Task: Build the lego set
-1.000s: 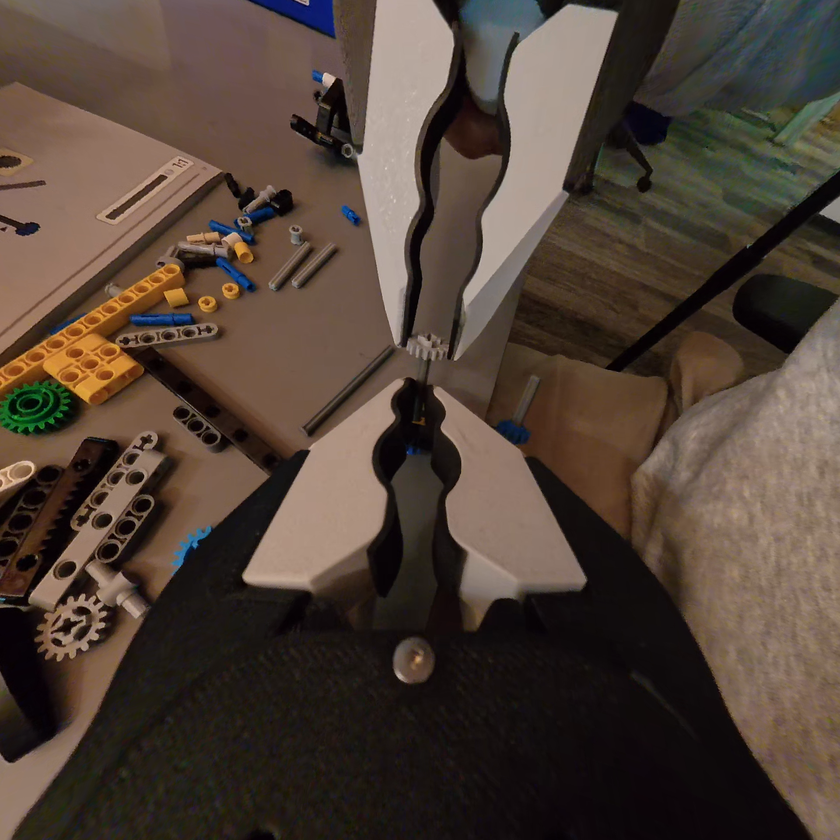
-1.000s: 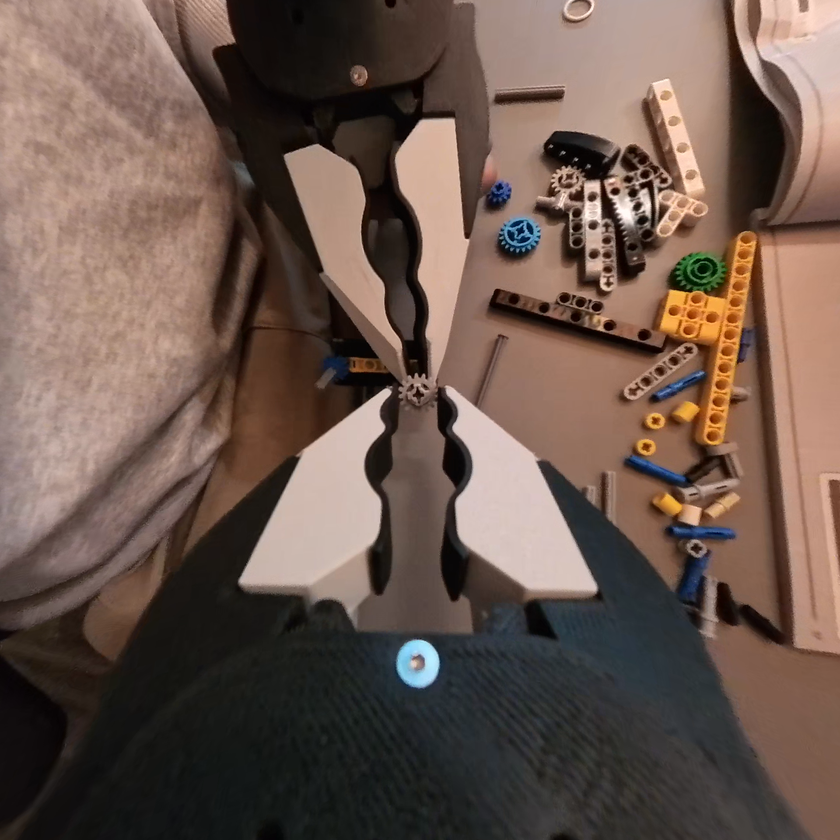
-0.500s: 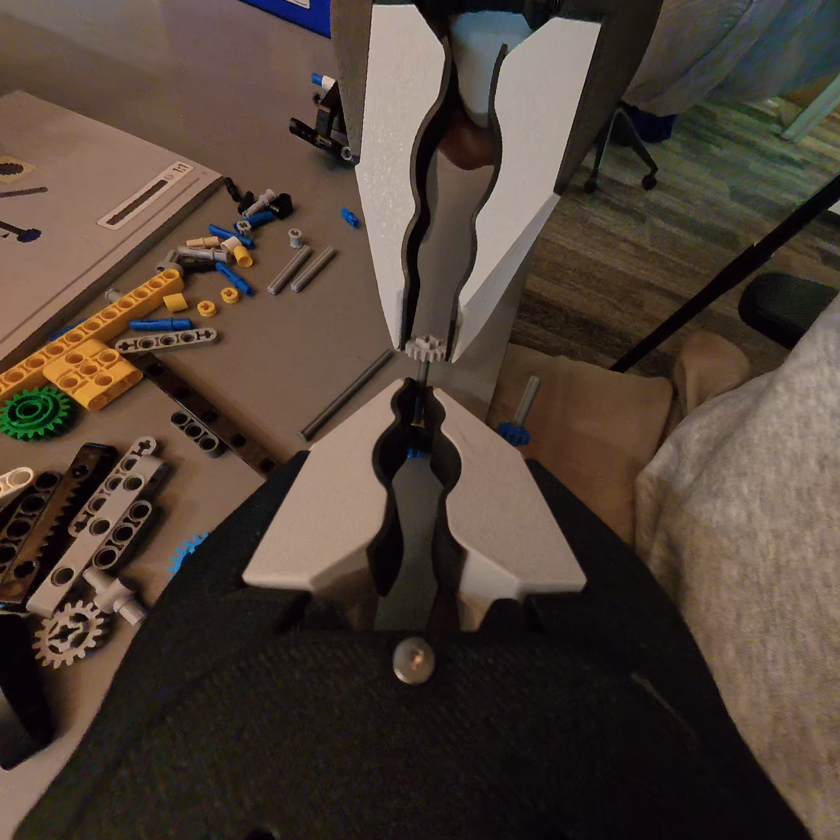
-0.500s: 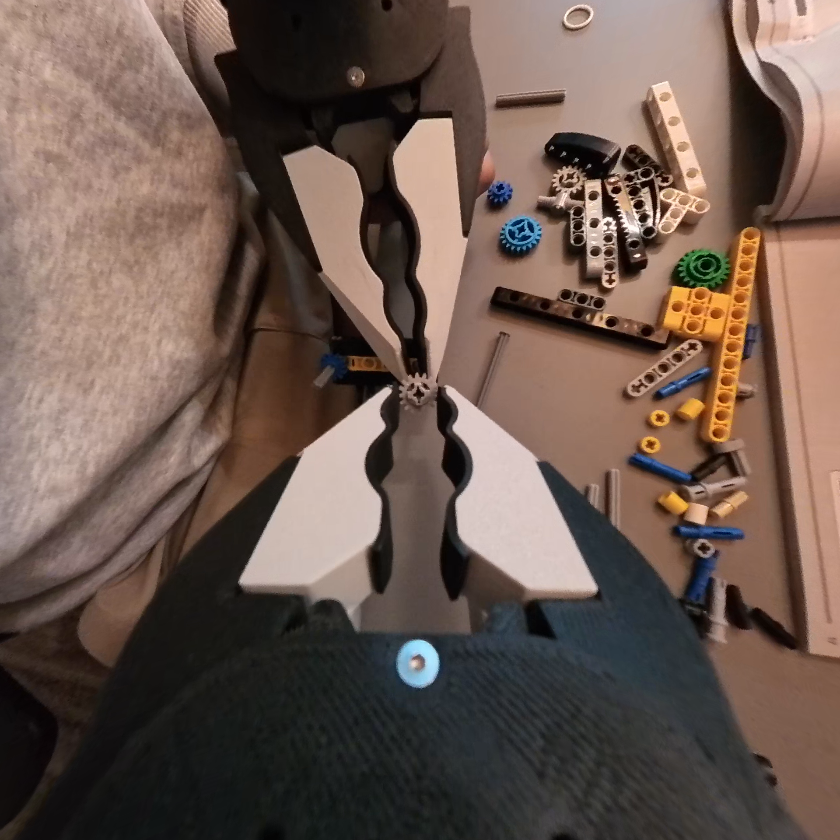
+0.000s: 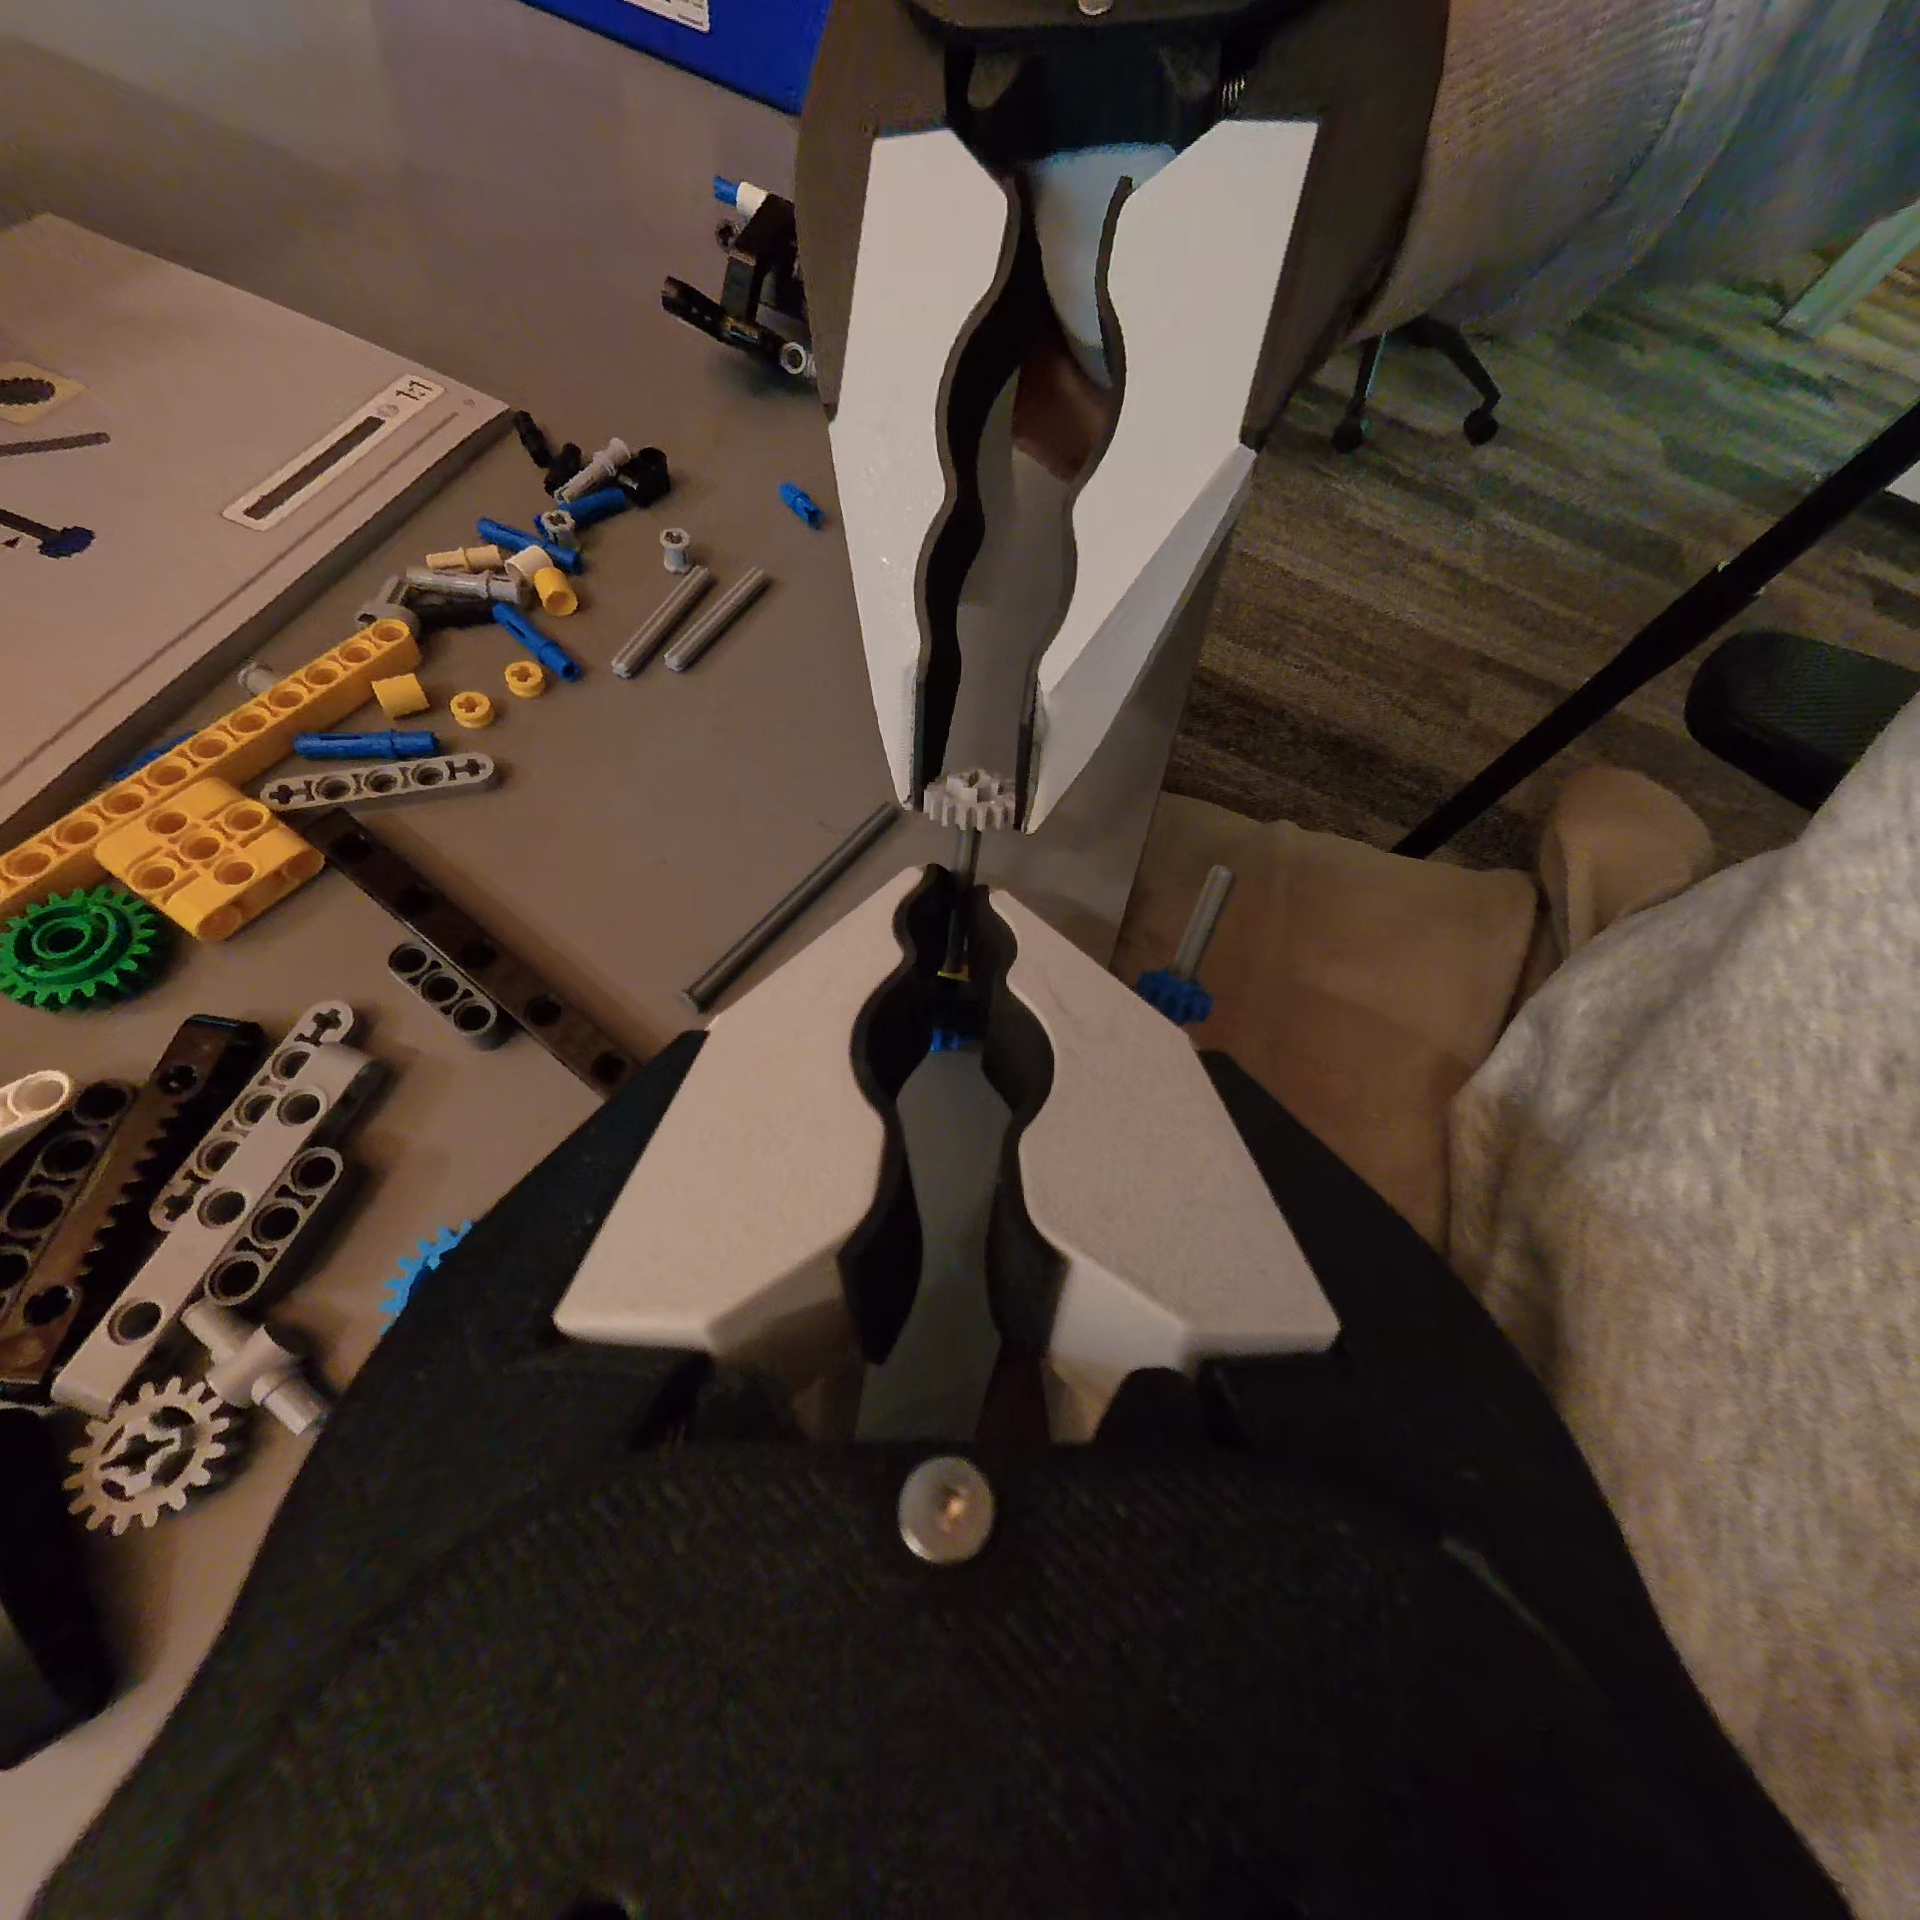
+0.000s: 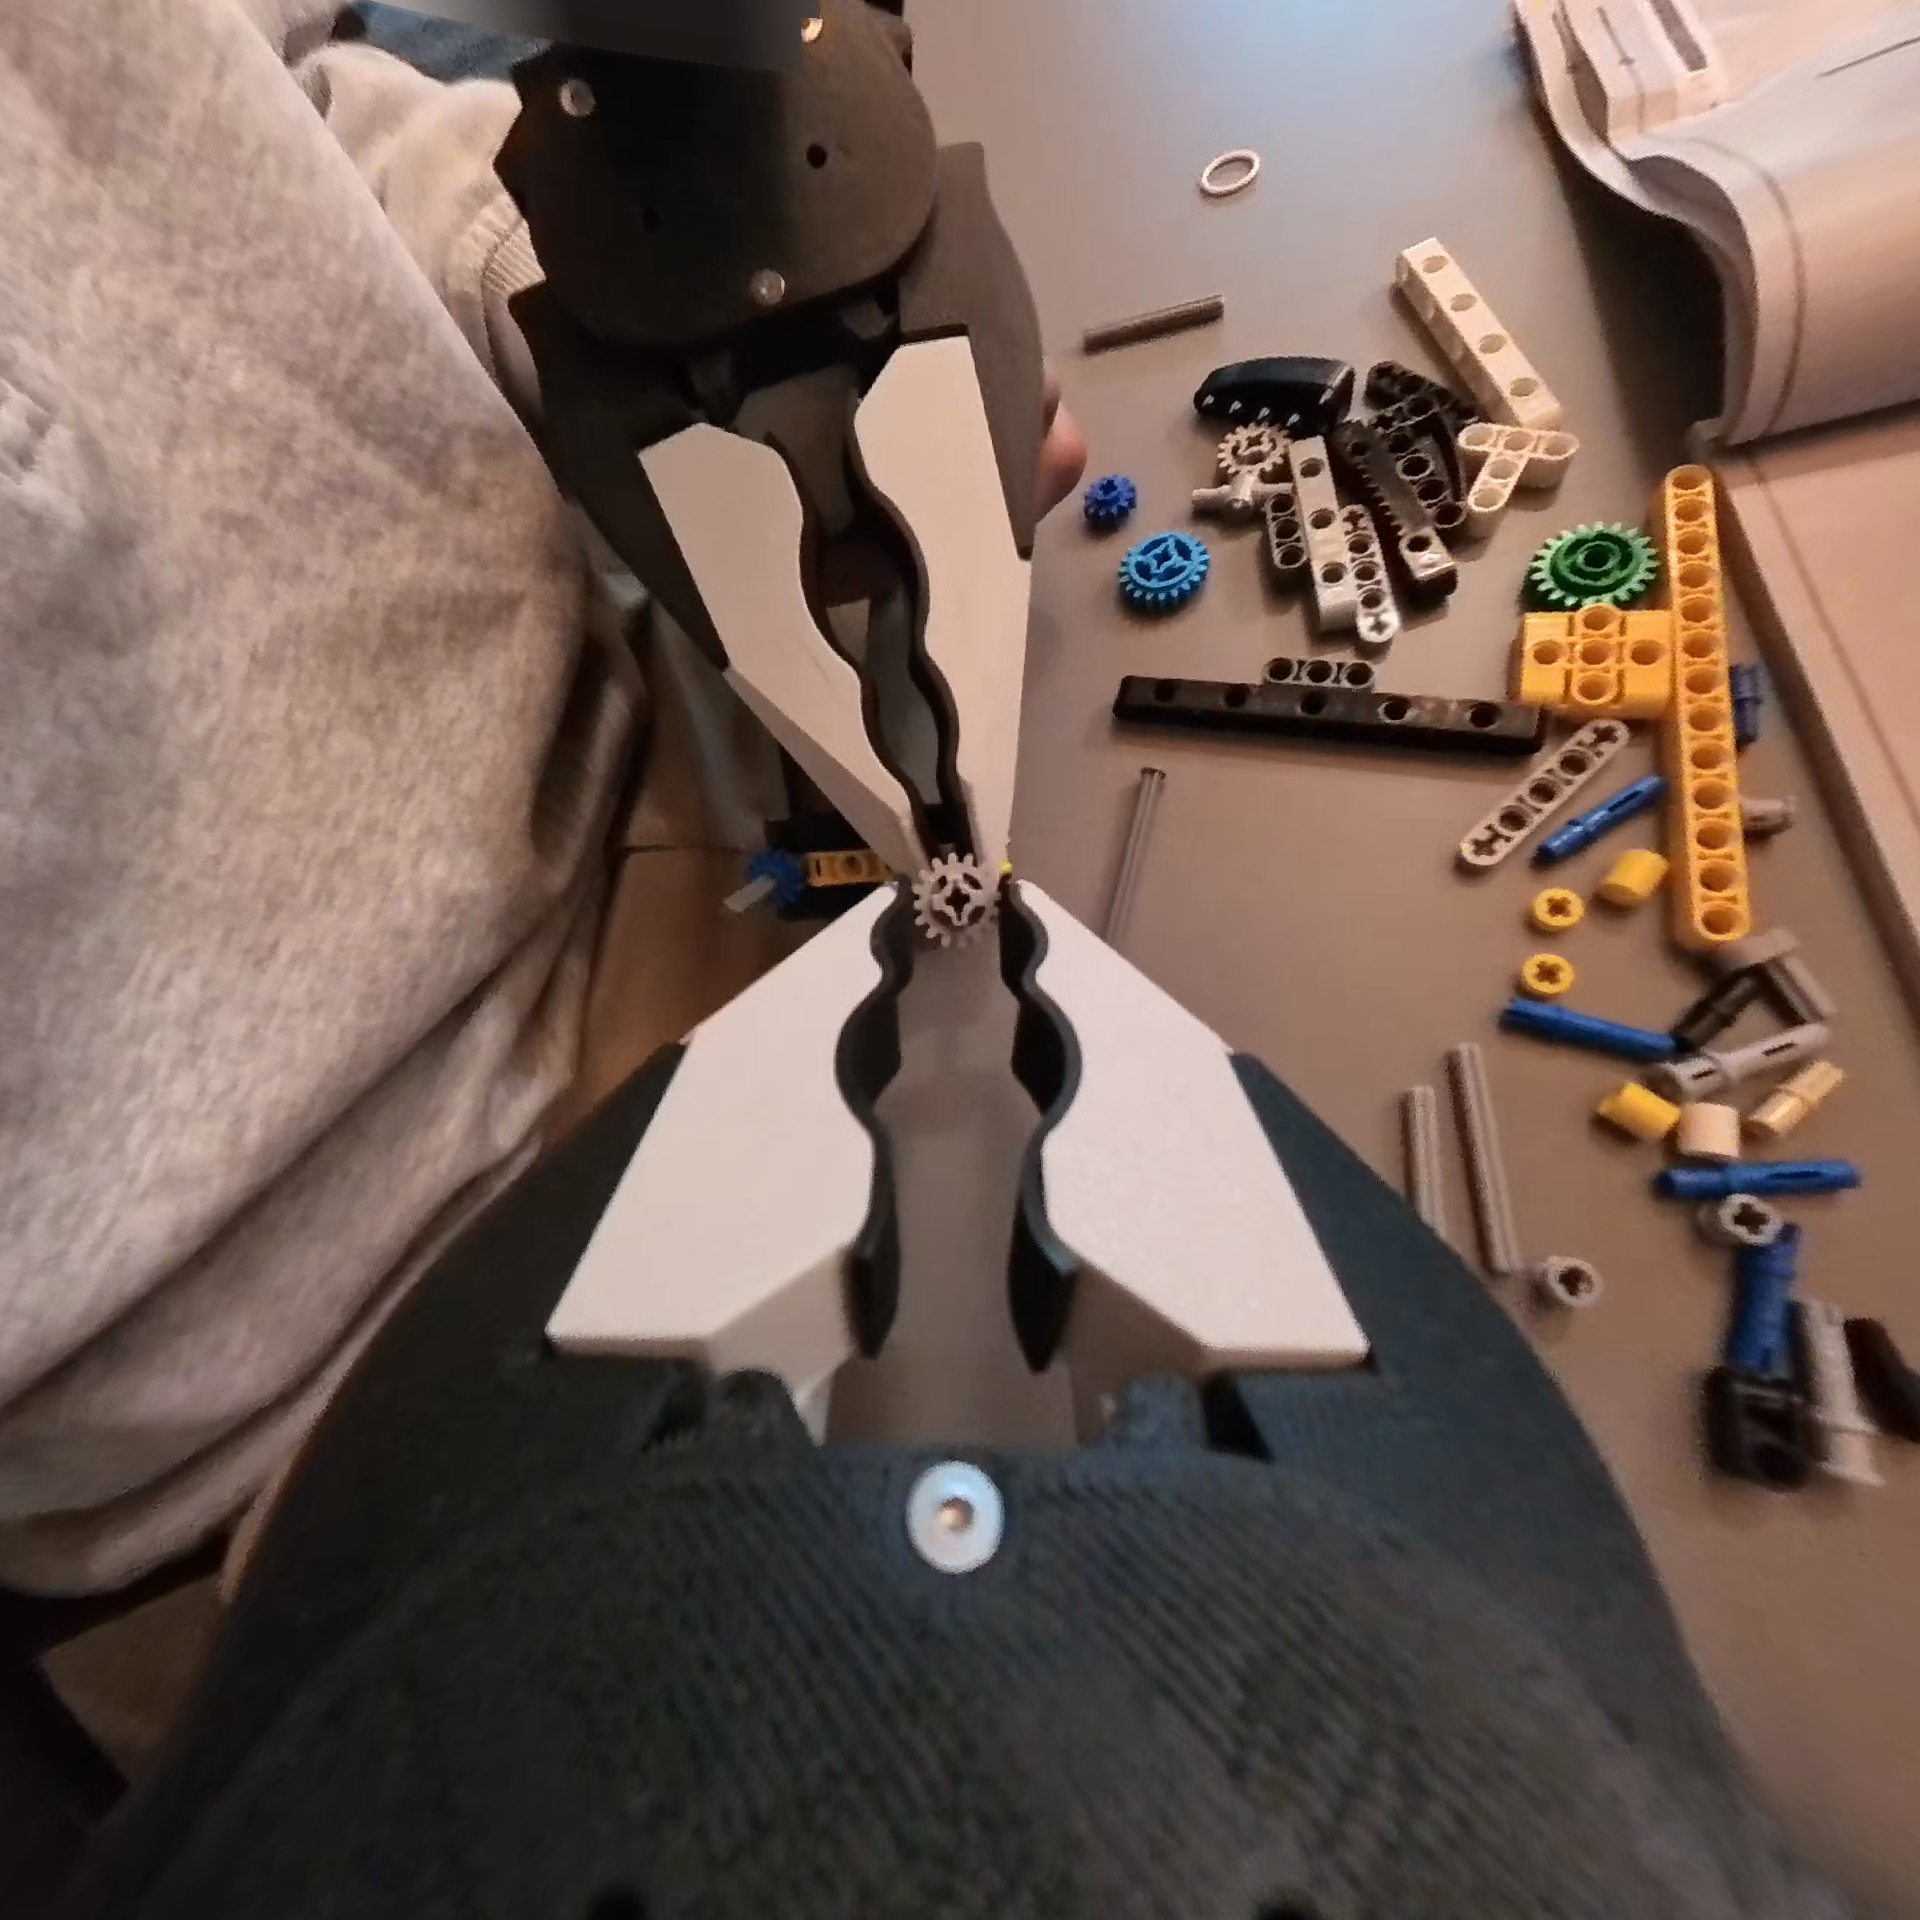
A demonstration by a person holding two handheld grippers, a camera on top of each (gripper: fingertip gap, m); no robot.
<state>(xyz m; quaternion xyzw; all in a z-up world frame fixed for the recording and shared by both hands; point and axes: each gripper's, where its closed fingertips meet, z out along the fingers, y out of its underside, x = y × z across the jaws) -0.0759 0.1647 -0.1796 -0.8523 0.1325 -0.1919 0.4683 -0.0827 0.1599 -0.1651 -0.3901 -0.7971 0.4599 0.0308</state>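
In the left wrist view my left gripper (image 5: 961, 896) is shut on a small black, yellow and blue assembly (image 5: 954, 977). Its thin grey axle (image 5: 966, 847) sticks out past the fingertips. My right gripper (image 5: 974, 805) comes down from above, tip to tip, shut on a small grey gear (image 5: 971, 800) that sits on the axle's end. In the right wrist view my right gripper (image 6: 951, 906) holds the grey gear (image 6: 951, 899) face-on. The left gripper (image 6: 940, 831) holds the assembly (image 6: 821, 868) behind it, mostly hidden. Both are held off the table's edge, above a lap.
Loose parts lie on the grey table (image 5: 582, 260): a yellow beam (image 5: 208, 748), a green gear (image 5: 73, 945), a long black beam (image 6: 1325, 712), a blue gear (image 6: 1164, 568), pins and axles. An instruction booklet (image 5: 187, 436) lies at the far left. A grey sleeve (image 6: 260, 623) is close by.
Both grippers stay tip to tip with the same grips. The right wrist view has shifted, so the left gripper looks more tilted, and the gear shows larger.
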